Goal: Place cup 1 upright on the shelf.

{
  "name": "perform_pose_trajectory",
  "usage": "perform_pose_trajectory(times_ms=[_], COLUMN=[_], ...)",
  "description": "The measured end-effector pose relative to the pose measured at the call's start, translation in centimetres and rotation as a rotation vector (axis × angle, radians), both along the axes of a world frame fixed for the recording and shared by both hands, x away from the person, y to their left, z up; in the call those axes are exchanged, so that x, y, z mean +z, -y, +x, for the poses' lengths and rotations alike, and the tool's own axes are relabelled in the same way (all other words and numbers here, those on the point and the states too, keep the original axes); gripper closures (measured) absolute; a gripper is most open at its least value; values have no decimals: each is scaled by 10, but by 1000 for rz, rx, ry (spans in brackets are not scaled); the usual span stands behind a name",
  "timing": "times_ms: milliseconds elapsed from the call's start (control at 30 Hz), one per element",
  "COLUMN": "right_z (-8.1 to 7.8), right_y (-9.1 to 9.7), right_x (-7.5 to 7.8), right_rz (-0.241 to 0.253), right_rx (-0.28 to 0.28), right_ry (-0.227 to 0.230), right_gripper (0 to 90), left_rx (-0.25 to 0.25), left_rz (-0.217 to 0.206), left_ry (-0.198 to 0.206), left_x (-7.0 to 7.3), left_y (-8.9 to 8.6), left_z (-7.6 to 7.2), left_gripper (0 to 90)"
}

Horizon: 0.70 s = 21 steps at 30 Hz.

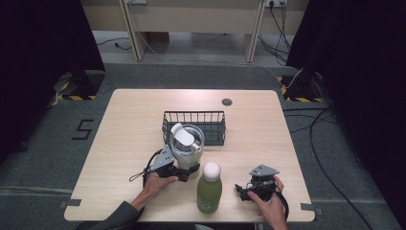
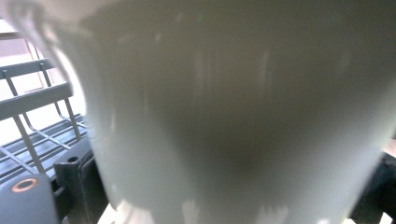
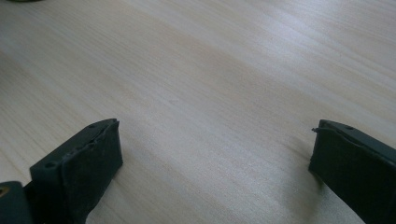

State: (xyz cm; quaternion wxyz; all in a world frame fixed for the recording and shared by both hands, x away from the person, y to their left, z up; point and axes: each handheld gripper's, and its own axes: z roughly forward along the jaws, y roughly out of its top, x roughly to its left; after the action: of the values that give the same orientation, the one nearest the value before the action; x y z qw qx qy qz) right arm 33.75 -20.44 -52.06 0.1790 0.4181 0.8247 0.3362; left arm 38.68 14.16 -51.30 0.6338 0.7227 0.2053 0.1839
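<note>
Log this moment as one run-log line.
left gripper: closed on tumbler, in front of wire basket | right gripper: open, empty, over table | green bottle: upright between grippers, untouched

Tumbler [image 2: 233, 116] blurred and cut off by picture edges, hiding left gripper's [image 1: 184, 173] jaws, basket [image 2: 32, 121] half-hidden behind it

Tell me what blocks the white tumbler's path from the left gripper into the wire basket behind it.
Nothing visible does. The tumbler stands at the left gripper, directly in front of the wire basket; the green bottle stands nearer the person, out of the way.
</note>
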Motion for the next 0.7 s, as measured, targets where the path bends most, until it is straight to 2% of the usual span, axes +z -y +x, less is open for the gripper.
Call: perform_pose_trajectory(times_ms=[400,533,700], right_z=[0,0,0], right_y=[0,0,0], right_x=[0,0,0], right_rz=[1,-1,-1], right_rx=[-1,3,3], right_ry=[-2,2,1], right_gripper=[23,23,23], left_rx=[15,13,37], left_rz=[8,-20,-2], left_ry=[-3,-22,-3], left_x=[2,8,17], left_y=[-2,-5,-10], left_z=[-1,1,3], left_gripper=[109,109,109])
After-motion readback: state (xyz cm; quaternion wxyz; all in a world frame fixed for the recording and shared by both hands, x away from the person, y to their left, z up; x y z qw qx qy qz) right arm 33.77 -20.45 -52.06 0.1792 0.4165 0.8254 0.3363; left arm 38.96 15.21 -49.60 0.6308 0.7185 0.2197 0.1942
